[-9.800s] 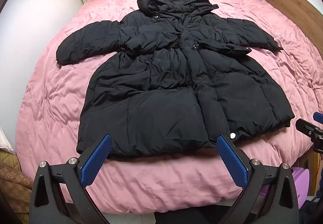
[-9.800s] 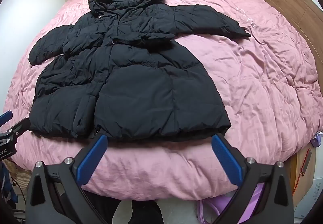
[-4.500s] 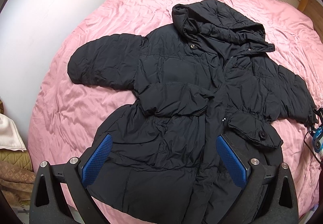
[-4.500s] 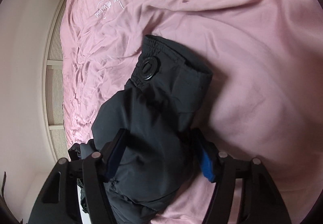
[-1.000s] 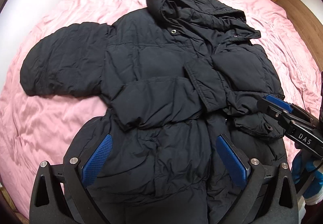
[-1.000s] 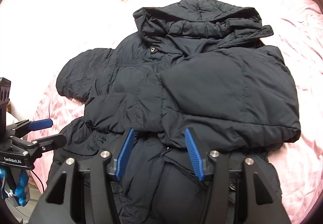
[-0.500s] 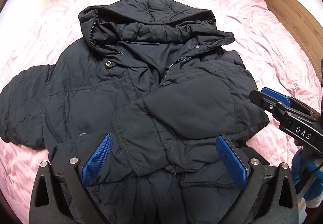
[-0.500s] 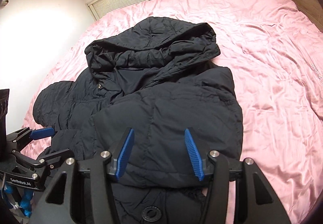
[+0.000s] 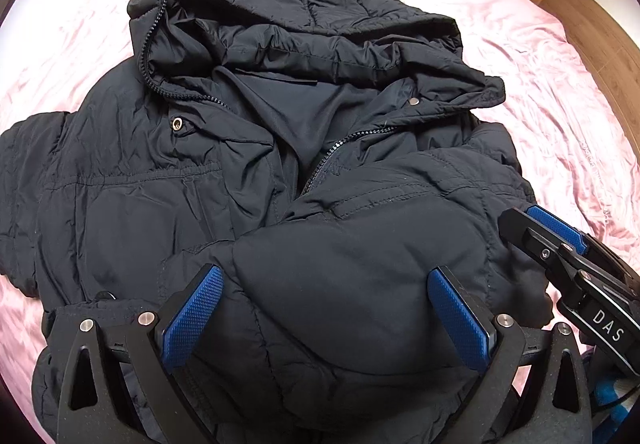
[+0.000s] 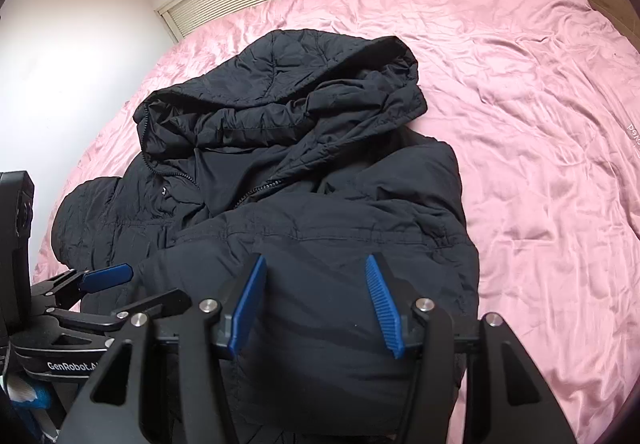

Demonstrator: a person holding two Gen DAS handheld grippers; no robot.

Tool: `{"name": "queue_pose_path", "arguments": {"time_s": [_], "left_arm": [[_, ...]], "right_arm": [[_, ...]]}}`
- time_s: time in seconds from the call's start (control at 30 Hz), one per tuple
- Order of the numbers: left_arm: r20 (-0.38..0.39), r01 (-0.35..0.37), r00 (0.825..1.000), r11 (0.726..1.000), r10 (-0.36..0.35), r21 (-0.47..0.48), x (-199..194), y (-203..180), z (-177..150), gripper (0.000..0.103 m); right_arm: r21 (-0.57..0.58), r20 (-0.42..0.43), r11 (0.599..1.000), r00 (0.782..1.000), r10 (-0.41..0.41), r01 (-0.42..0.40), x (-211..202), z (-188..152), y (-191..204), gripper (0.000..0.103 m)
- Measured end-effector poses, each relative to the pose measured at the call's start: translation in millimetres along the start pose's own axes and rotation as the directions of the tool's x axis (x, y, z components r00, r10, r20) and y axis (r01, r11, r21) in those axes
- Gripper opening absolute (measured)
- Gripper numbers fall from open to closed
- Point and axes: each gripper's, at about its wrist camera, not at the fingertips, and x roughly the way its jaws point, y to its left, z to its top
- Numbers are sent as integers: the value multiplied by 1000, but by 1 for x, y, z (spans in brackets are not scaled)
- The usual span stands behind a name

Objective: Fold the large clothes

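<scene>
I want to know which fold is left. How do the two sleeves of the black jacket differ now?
The sleeve on the right lies folded across the chest of the jacket; the sleeve on the left is spread out sideways on the pink duvet. The right one lies between the open fingers of both grippers; the left one is apart from both. Both are black and puffy.

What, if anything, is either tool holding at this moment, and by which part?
Nothing is held. The left tool and the right tool both hover open over the folded-in sleeve of the black coat; neither is closed on fabric.
</scene>
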Motion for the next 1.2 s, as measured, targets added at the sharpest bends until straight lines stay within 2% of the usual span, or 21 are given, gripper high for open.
{"name": "queue_pose_path", "arguments": {"time_s": [0.23,0.6,0.77,0.97,1.1,1.2], "left_arm": [[-45,-34,998,999,33,-10,32,10,-8,101],[-89,-63,994,996,68,59,57,8,-12,102],[-59,-59,996,996,63,72,34,7,-9,102],[10,-39,999,996,39,74,-6,9,-15,102],[4,-17,1000,998,17,60,-7,6,-23,102],[-20,-16,1000,997,17,70,1,3,-28,102]], "right_arm": [[4,-74,1000,997,-18,19,37,-14,-9,51],[-17,-154,998,986,-61,59,72,-29,-13,53],[3,-144,999,988,-51,52,55,-26,-10,53],[18,-63,1000,998,-21,22,7,-29,-5,53],[22,-35,1000,999,-7,8,-16,-38,1,52],[22,-50,1000,999,-13,14,-18,-47,2,53]]}}
